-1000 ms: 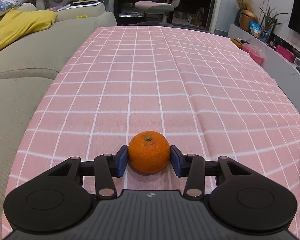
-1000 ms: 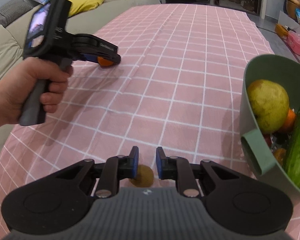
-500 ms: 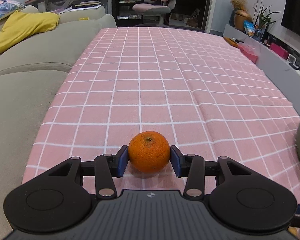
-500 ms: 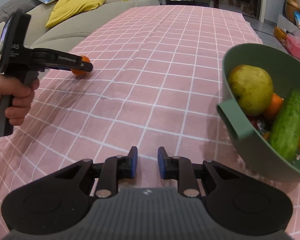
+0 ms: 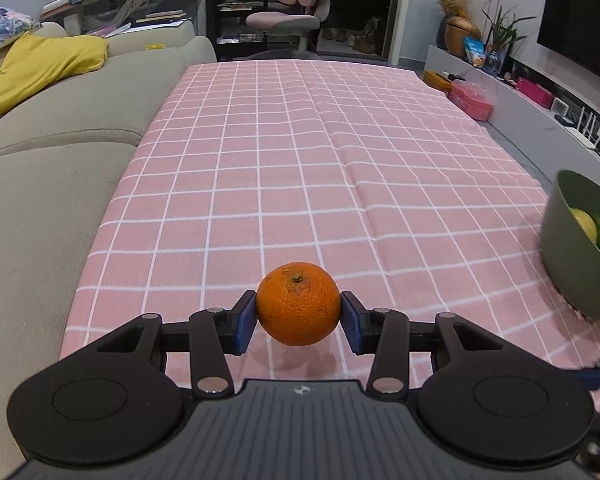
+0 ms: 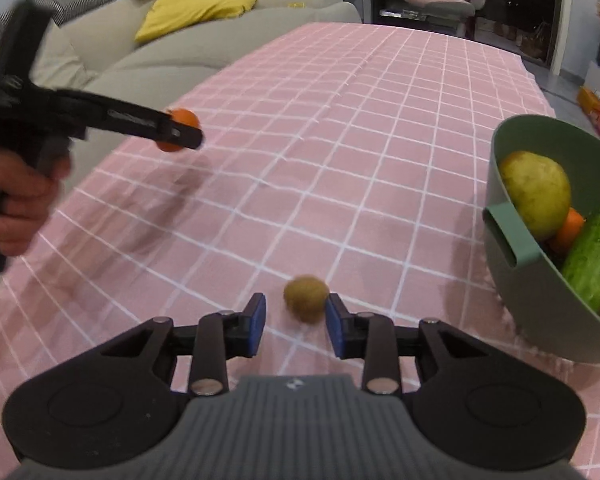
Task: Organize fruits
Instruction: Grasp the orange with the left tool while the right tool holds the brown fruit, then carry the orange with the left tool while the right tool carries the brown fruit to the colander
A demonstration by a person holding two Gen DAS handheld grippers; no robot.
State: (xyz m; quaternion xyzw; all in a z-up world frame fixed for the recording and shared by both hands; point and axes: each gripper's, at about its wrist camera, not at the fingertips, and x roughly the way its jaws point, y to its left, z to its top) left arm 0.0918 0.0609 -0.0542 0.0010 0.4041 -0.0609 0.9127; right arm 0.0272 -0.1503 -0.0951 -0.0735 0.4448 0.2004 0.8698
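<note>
A pink cloth with a white grid (image 5: 300, 152) covered the table, flanked on its left by a grey-beige upholstered sofa (image 5: 60, 128) bearing a yellow cushion (image 5: 44, 64), with a pink swivel chair (image 5: 288, 12) beyond its far end and a dark wall-mounted screen (image 5: 584, 16) at right.

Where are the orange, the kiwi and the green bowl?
orange (image 5: 299, 304), left wrist view, middle of its peel.
kiwi (image 6: 305, 298), right wrist view, its fuzzy middle.
green bowl (image 6: 540, 300), right wrist view, its outer wall.

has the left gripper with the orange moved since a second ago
Yes. In the right wrist view the left gripper holding the orange has lifted clear of the pink tablecloth.
</note>
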